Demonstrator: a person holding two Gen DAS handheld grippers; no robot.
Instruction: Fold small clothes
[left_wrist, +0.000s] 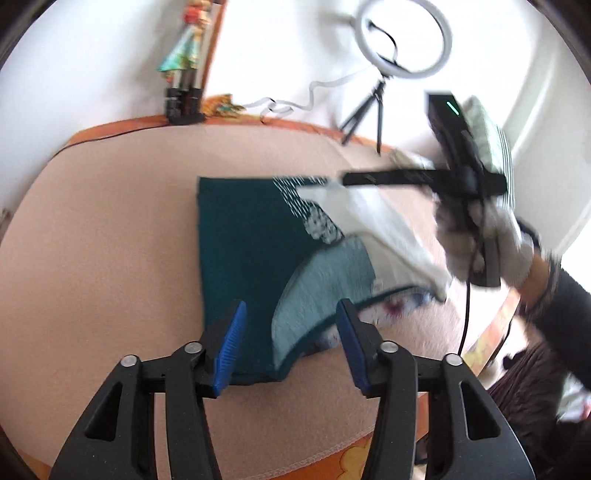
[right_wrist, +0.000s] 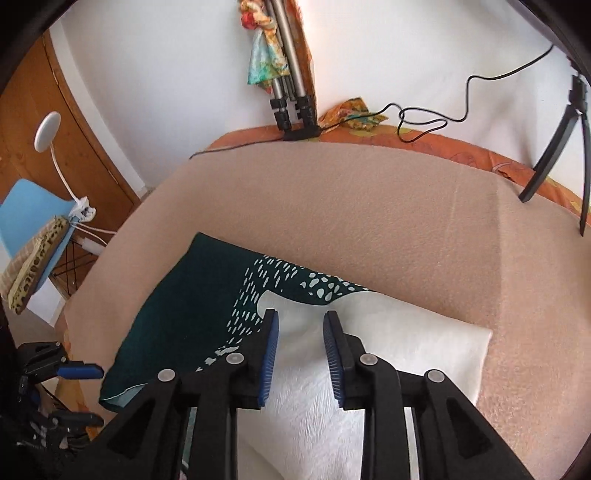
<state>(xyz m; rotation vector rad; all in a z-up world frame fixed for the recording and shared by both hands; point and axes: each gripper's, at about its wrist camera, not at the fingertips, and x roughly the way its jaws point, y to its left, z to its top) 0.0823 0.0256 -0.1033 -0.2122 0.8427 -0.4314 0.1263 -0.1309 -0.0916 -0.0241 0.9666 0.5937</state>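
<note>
A dark-teal-and-white speckled cloth garment (right_wrist: 207, 295) lies partly folded on the beige-covered bench (right_wrist: 369, 206); both the left hand-held gripper (left_wrist: 291, 347) and the right hand-held gripper (right_wrist: 301, 356) gape apart, empty.

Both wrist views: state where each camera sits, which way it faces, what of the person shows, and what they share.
Left wrist: on the left gripper, low over the garment, facing the far wall and ring light; the gloved right hand shows.
Right wrist: on the right gripper, above the garment's white part, facing the wall; the left gripper shows at left edge.
Shared: garment, beige mat, tripod clamp.
</note>
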